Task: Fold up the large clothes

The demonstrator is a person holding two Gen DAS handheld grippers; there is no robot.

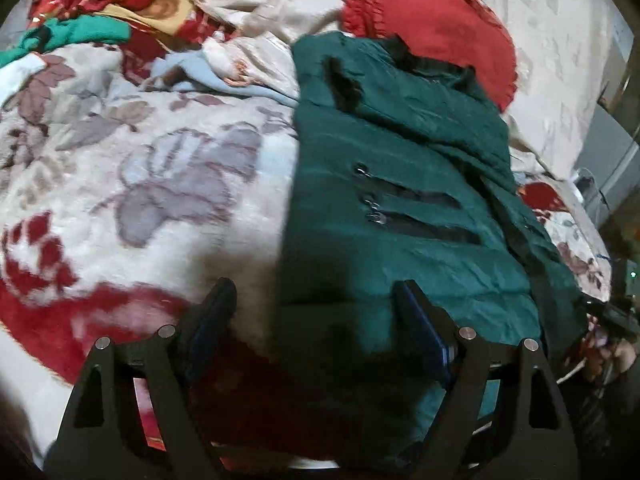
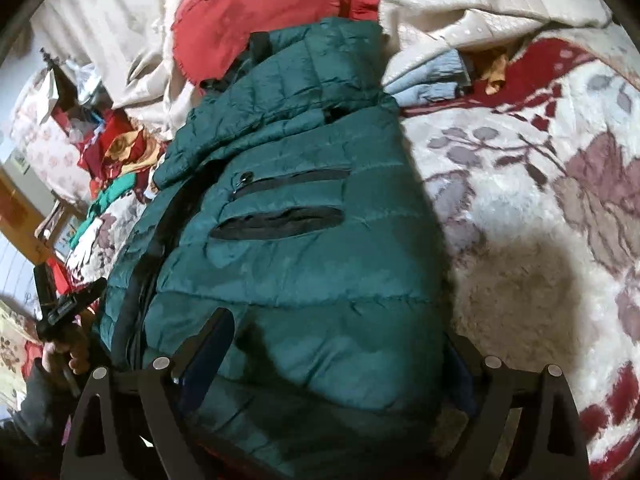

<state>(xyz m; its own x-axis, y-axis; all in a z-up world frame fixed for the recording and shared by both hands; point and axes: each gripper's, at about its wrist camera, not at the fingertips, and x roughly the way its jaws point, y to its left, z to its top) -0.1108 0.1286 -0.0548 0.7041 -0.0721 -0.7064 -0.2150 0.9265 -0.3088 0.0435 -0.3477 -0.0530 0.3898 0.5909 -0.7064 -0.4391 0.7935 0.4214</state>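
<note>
Green quilted fabric fills the middle of our left wrist view: one puffer jacket (image 1: 384,208) lies lengthwise on the bed, over a floral blanket (image 1: 132,168) in cream, grey and red. We count two black zip pockets (image 1: 416,212) on its upper face, one red frilled cushion (image 1: 436,24) touching its far end, and a heap of mixed clothes (image 1: 100,12) at the far left, well apart. Our left gripper (image 1: 316,320) stands wide with nothing between its two fingers; one finger is over the blanket, the other over the jacket's near left edge, and we cannot tell whether either touches. Left of that edge the blanket lies bare, giving open room on that side. At the right rim a hand with the other tool shows faintly. In our right wrist view the same jacket (image 2: 288,264) runs away from us, its two pockets (image 2: 280,216) again showing and the cushion (image 2: 256,12) at its far end. Our right gripper (image 2: 340,344) is also wide, the jacket's near hem bulging between the fingers and hiding the right one; we see no squeeze on the cloth. Bare blanket (image 2: 540,208) spreads to the right of the jacket's edge. At the left, one hand (image 2: 66,354) holds the left gripper just beside the jacket's other edge.
</note>
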